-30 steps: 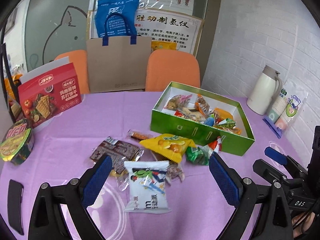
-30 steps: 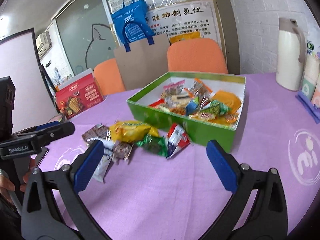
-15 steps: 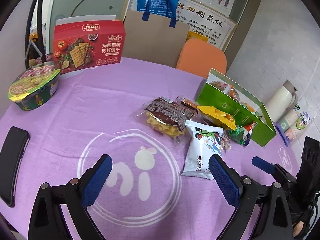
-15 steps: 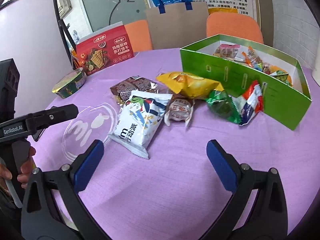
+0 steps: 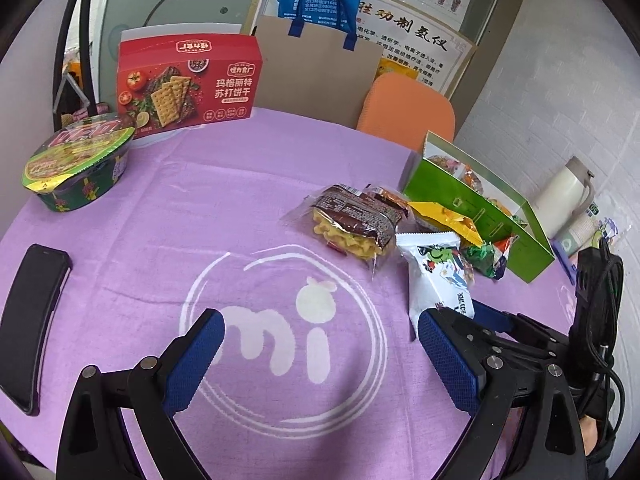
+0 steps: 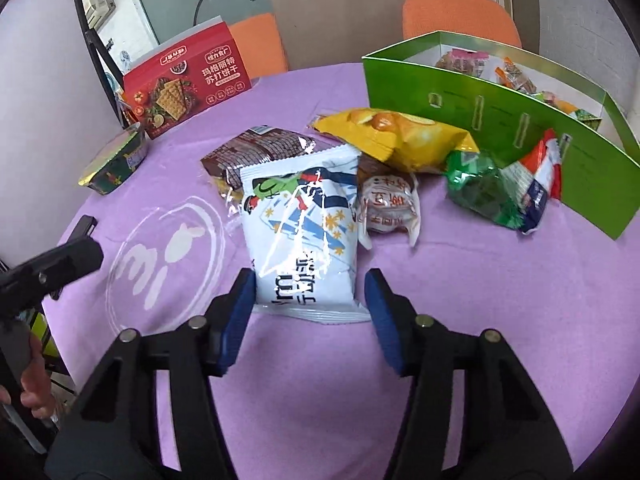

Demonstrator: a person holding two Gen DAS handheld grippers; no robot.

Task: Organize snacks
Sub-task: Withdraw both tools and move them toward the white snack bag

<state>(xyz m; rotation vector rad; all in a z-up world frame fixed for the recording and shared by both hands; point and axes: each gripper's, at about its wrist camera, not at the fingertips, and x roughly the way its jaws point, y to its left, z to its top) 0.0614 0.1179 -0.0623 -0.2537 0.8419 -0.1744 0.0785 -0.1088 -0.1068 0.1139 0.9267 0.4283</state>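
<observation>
A white snack packet (image 6: 300,232) with a cartoon print lies flat on the purple tablecloth, in front of a pile of snacks. My right gripper (image 6: 310,300) is open, and its blue pads flank the packet's near end with a small gap on each side. The pile holds a yellow bag (image 6: 400,136), a brown packet (image 6: 260,148), a round pastry packet (image 6: 388,204) and a green packet (image 6: 480,188). An open green box (image 6: 500,120) with several snacks inside stands behind them. My left gripper (image 5: 320,344) is open and empty above the white logo; the white packet (image 5: 436,276) lies to its right.
A red cracker box (image 5: 188,80) and a noodle bowl (image 5: 76,164) stand at the far left. A black phone (image 5: 32,320) lies near the left table edge. A white thermos (image 5: 564,196) stands past the green box (image 5: 480,204). Orange chairs and a paper bag are behind the table.
My right gripper has moved up to the white packet and narrowed its fingers around the near end. My left gripper has swung left, away from the pile, over the logo.
</observation>
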